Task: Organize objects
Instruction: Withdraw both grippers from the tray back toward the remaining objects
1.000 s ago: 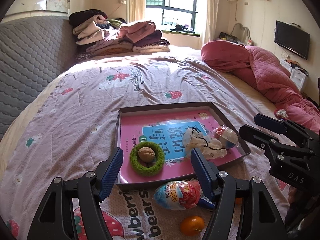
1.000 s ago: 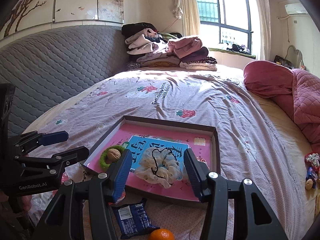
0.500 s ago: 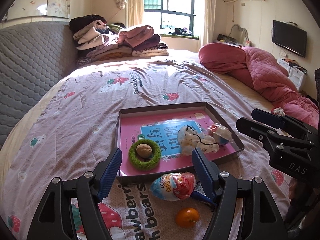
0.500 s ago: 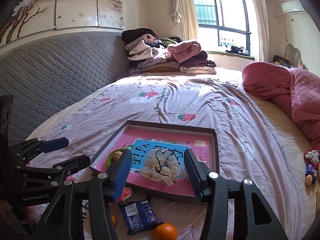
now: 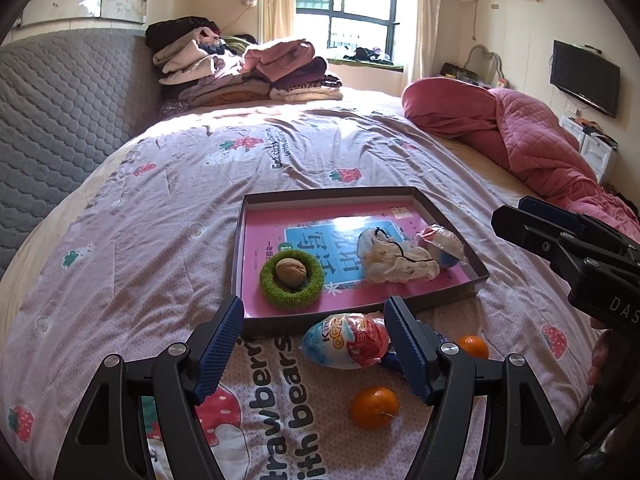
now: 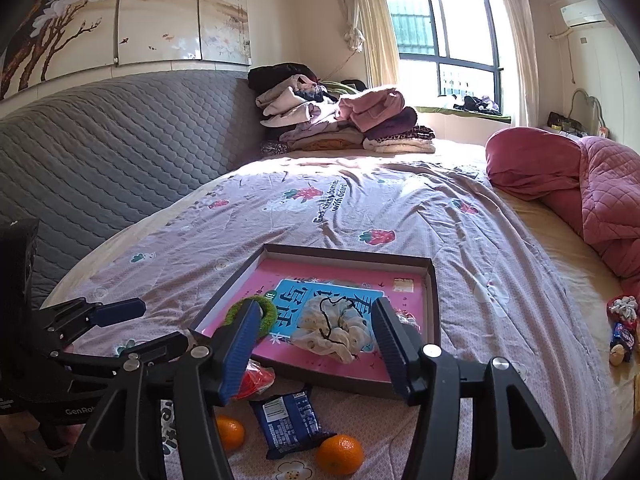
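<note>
A shallow brown box tray (image 5: 444,216) with a pink book cover inside lies on the bed; it also shows in the right wrist view (image 6: 434,300). In it are a green ring (image 5: 292,290) with a walnut (image 5: 291,270) inside, a cream scrunchie (image 5: 396,262) and a wrapped toy egg (image 5: 442,244). In front of the tray lie a Kinder egg (image 5: 346,346), two oranges (image 5: 375,407) (image 5: 474,346) and a blue snack packet (image 6: 286,420). My left gripper (image 5: 316,346) is open above the Kinder egg. My right gripper (image 6: 314,344) is open above the tray's near edge.
Folded clothes (image 5: 240,72) are stacked at the head of the bed. A pink quilt (image 5: 520,136) lies at the right. A grey padded headboard (image 6: 100,152) runs along the left. Small toys (image 6: 622,328) lie at the bed's right edge.
Both grippers have pulled back and risen from the tray, so the oranges and snack packet in front of it have come into view. Both stay open.
</note>
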Available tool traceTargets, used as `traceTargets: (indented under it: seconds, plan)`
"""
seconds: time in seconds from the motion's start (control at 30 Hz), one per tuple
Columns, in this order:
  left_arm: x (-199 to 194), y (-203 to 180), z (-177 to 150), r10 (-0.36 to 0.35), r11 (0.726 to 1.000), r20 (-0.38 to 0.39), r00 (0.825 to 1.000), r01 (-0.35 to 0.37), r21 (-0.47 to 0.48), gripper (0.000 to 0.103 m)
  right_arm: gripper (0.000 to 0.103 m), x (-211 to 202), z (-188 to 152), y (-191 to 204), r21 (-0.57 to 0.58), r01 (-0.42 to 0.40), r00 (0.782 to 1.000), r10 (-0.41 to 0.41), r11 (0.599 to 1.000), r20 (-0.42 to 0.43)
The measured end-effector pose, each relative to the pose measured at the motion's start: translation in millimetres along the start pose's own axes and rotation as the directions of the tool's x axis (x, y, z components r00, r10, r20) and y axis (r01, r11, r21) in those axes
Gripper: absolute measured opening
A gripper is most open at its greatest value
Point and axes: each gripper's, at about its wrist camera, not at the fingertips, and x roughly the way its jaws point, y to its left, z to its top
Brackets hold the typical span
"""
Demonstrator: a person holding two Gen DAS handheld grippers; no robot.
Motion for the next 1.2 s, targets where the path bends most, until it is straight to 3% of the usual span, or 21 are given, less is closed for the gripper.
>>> traceTargets:
  seconds: [1.2]
  plan:
    - [-10.9, -8.4, -24.5, 0.0, 1.0, -0.028, 1.0, 0.0, -0.001, 0.074, 0.058, -14.8, -27.8, 1.2, 0.001, 0.002, 0.999, -0.002, 1.0, -0.035]
